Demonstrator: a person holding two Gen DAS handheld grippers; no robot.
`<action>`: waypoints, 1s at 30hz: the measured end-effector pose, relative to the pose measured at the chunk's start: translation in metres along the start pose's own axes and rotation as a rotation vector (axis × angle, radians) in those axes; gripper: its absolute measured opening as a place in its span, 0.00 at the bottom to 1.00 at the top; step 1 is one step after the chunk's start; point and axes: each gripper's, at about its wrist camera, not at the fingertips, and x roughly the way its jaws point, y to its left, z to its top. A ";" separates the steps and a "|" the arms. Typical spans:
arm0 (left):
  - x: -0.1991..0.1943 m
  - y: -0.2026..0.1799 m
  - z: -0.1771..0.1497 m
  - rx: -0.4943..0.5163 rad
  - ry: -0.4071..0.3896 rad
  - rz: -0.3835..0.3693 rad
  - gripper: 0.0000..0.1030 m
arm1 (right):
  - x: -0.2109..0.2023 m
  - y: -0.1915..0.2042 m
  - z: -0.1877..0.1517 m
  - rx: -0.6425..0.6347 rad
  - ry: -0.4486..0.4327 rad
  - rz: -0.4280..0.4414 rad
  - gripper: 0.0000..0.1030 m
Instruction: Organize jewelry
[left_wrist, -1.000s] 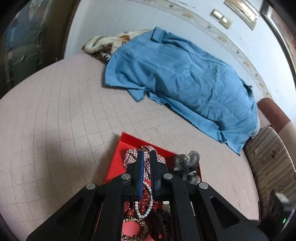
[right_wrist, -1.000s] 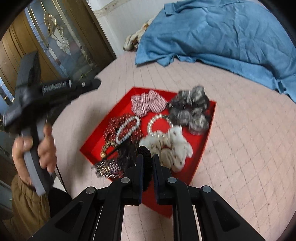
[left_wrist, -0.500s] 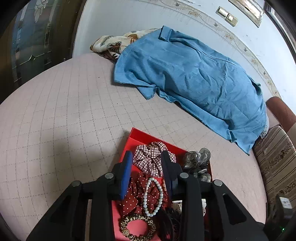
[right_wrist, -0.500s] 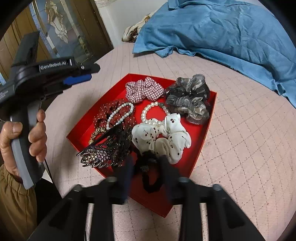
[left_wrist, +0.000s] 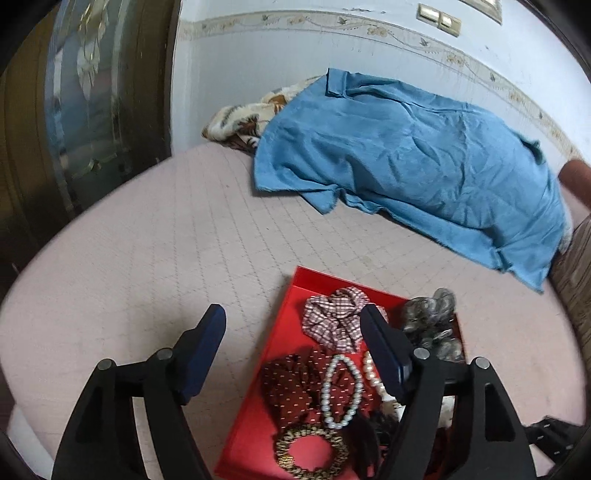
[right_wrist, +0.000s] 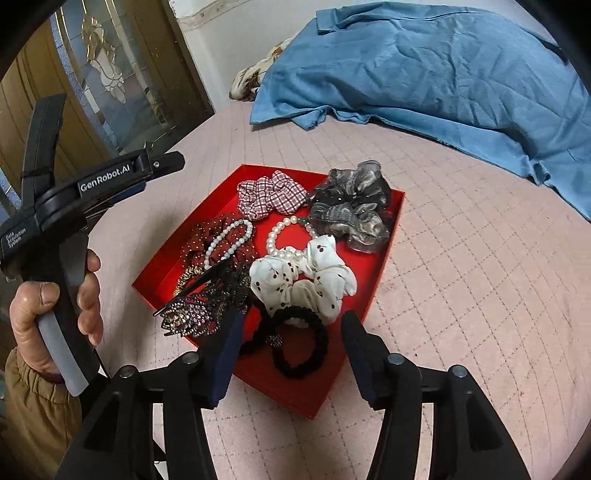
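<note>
A red tray lies on a pink quilted bed, and nearly all the pieces sit inside it: a plaid scrunchie, a grey sheer scrunchie, a white cherry-print scrunchie, a dark red dotted scrunchie with a pearl bracelet on top, a rhinestone hair claw clip and a black hair tie near the front edge.

Both claws are opening with nothing between the pads. The right claw hangs released just above the black hair tie; the left claw spreads over the tray's left side, above the dotted scrunchie.

This looks like the moment just after setting pieces down, with everything gathered in the tray. The next move probably calls for choosing one item that overlaps another, such as the pearl bracelet, and closing gently on it alone so the scrunchie beneath does not come up too.
</note>
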 end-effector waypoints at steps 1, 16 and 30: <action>-0.002 -0.003 -0.001 0.020 -0.011 0.021 0.74 | -0.001 0.000 -0.001 0.002 -0.001 -0.002 0.60; -0.075 -0.013 -0.012 0.036 -0.358 0.268 1.00 | -0.022 0.003 -0.018 0.015 -0.041 -0.038 0.67; -0.148 -0.031 -0.064 -0.016 -0.358 0.182 1.00 | -0.076 -0.029 -0.060 0.045 -0.176 -0.171 0.77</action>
